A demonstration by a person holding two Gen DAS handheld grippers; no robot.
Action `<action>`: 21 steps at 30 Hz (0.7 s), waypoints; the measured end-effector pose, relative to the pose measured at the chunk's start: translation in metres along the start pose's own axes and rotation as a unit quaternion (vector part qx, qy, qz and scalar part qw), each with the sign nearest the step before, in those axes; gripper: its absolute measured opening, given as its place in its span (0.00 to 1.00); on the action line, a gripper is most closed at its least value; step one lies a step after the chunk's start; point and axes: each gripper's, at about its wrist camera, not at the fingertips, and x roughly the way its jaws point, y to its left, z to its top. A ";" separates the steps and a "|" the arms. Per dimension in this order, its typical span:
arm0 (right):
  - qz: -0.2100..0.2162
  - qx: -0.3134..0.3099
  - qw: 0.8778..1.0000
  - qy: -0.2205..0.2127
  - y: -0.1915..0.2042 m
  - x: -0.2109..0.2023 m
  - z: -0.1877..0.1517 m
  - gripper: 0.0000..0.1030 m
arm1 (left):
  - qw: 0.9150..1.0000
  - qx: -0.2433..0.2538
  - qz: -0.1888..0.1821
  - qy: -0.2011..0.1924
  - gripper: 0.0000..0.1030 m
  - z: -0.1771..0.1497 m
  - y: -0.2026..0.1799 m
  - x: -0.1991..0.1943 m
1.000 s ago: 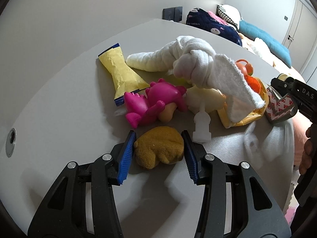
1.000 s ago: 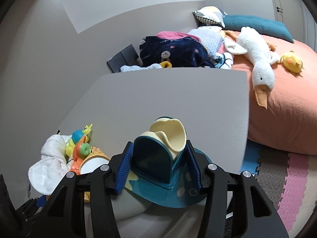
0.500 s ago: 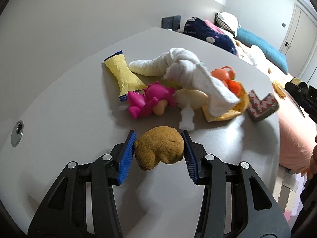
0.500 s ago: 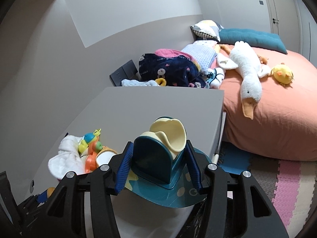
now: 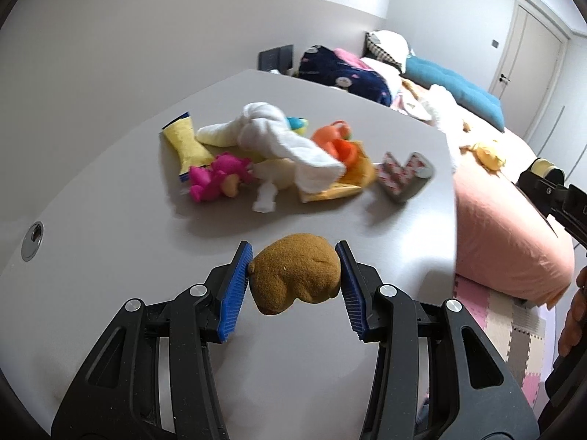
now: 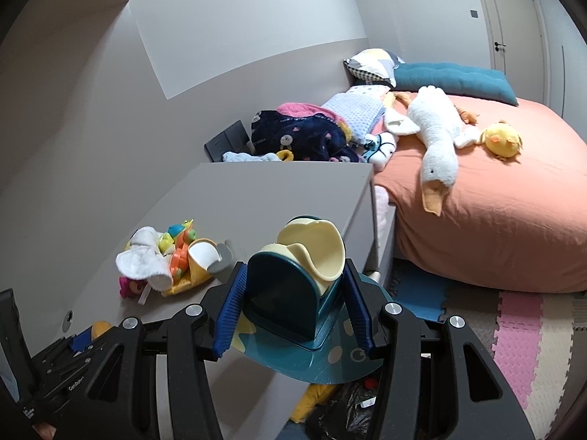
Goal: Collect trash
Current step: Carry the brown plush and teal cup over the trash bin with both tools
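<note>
Brown and spongy, a lump (image 5: 295, 273) is sitting clamped in the left gripper (image 5: 294, 278) above the near table (image 5: 110, 190); the right gripper (image 6: 291, 295) is gripping a teal dustpan (image 6: 290, 304). Farther off, the yellow wrapper (image 5: 183, 143) and white towel (image 5: 279, 139) are waiting, so most collecting seems left.

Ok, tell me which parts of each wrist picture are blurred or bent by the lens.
Left wrist view: the brown plush lump between the fingers is sharp, while the toy pile behind it is smeared by motion, and the table edge bows. Right wrist view: mostly sharp, the teal dustpan crisp, but walls and door curve toward the dark rounded corners.
</note>
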 end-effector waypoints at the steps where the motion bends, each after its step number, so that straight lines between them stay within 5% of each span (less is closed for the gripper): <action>1: -0.001 0.000 1.000 -0.002 -0.002 -0.005 -0.003 0.51 | 1.000 0.004 -0.003 -0.002 0.45 -0.002 -0.004 -0.003; 21: -0.032 0.013 0.999 -0.020 -0.037 -0.075 -0.049 0.51 | 0.995 0.082 -0.053 -0.018 0.45 -0.020 -0.078 -0.034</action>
